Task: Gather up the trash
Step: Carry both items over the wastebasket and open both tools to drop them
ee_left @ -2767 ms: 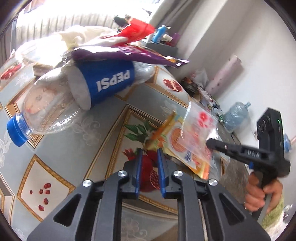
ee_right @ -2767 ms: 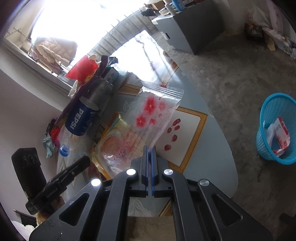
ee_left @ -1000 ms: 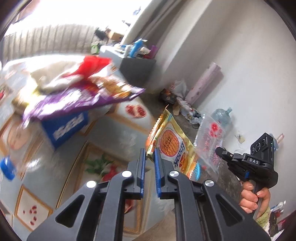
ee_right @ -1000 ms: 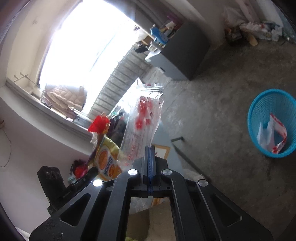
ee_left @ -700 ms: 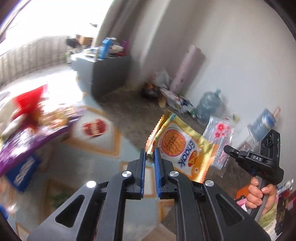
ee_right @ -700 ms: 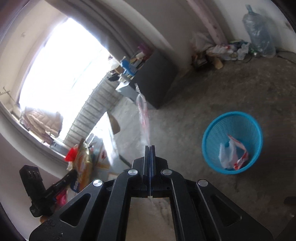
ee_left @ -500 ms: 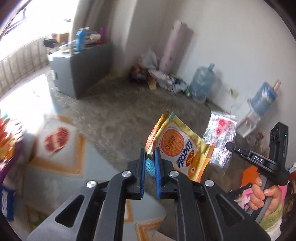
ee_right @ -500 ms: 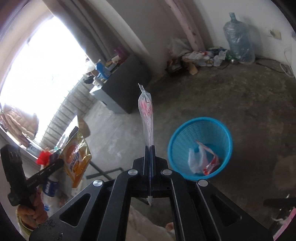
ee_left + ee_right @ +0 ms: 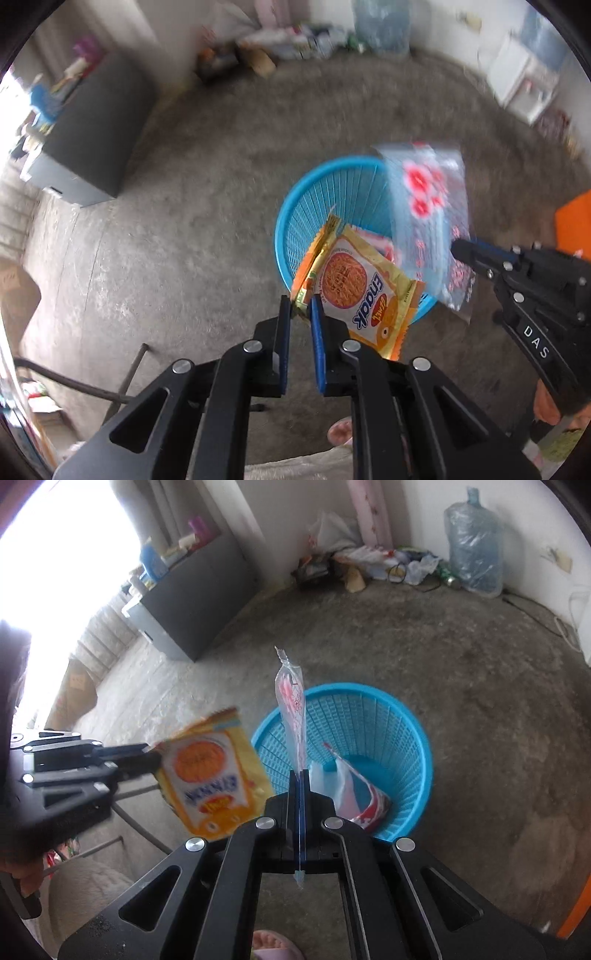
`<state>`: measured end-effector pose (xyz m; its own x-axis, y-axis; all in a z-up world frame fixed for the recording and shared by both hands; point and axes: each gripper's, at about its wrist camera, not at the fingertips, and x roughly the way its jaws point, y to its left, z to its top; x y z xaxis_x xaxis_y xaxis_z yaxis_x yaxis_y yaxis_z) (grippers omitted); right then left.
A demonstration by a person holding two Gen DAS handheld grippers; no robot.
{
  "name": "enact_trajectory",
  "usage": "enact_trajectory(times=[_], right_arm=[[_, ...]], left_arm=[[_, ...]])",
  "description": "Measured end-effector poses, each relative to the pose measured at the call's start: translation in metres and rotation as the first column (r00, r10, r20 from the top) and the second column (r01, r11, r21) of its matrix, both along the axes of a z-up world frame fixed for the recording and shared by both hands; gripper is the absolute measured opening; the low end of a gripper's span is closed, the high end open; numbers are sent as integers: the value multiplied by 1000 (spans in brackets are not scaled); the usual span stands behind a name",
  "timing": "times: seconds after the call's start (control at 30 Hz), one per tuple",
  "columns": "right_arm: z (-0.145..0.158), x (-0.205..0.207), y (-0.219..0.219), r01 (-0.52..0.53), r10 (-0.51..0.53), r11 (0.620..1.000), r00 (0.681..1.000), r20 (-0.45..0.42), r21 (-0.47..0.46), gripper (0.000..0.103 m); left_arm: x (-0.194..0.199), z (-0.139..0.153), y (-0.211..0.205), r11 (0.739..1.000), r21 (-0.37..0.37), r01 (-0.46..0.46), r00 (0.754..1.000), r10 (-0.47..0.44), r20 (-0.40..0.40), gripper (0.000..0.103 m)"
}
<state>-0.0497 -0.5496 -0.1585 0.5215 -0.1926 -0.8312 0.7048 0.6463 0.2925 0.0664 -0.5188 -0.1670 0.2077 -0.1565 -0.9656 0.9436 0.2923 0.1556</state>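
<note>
Now both grippers are above the blue basket (image 9: 388,738), which stands on the grey floor (image 9: 480,701). The left gripper (image 9: 300,306) points steeply down, and the corner of the yellow snack packet (image 9: 364,291) is between its two blue pads (image 9: 317,332). These jaws have just been opening a little; there is a small gap between them, and from the pictures I cannot tell whether the pads press on the packet or only touch it. The packet hangs over the near rim of the basket, tilted, with its printed side to the left wrist camera. The right gripper (image 9: 300,775) has its fingers fully together, clamped on the lower edge of the clear plastic bag (image 9: 291,709) with red flowers. This bag stands up from the jaws, thin and edge-on in the right wrist view, and it is over the near side of the basket. In the left wrist view the same bag is blurred and is just beside the yellow packet, to its right. Inside the basket lies a white and red wrapper (image 9: 354,794), against the wall. Behind it, a dark grey cabinet (image 9: 199,602) stands near the bright window, and a large water bottle (image 9: 474,542) stands at the far wall with some litter beside it.
</note>
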Motion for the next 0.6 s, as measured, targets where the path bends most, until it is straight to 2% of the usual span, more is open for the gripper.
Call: enact_trajectory(times=[0.13,0.23,0.3,0.37,0.43,0.6], right_arm=[[-25,15,-11,-37,38,998,999,-21,46,0],[-47,25,-19,-47,52,993,997,-50,106,5],[-61,30,-21,-50,63,987,995,-78,152,24],[-66,30,-26,-34,49,987,995,-88,159,31],[-62,22,-26,-4,16,987,997,-73,161,34],[-45,3,-28,71,-68,985,997,-25,158,38]], left_arm=[[-4,-31,-24,996,87,29,999,-30,13,13],[-2,-44,-35,995,96,21,1000,-22,4,26],[3,-50,-42,996,85,8,1000,-7,-10,42],[4,-50,-47,997,75,-18,1000,18,0,47],[3,-43,-47,999,37,-37,999,38,-29,53],[5,-18,-43,997,-41,-58,998,57,-32,53]])
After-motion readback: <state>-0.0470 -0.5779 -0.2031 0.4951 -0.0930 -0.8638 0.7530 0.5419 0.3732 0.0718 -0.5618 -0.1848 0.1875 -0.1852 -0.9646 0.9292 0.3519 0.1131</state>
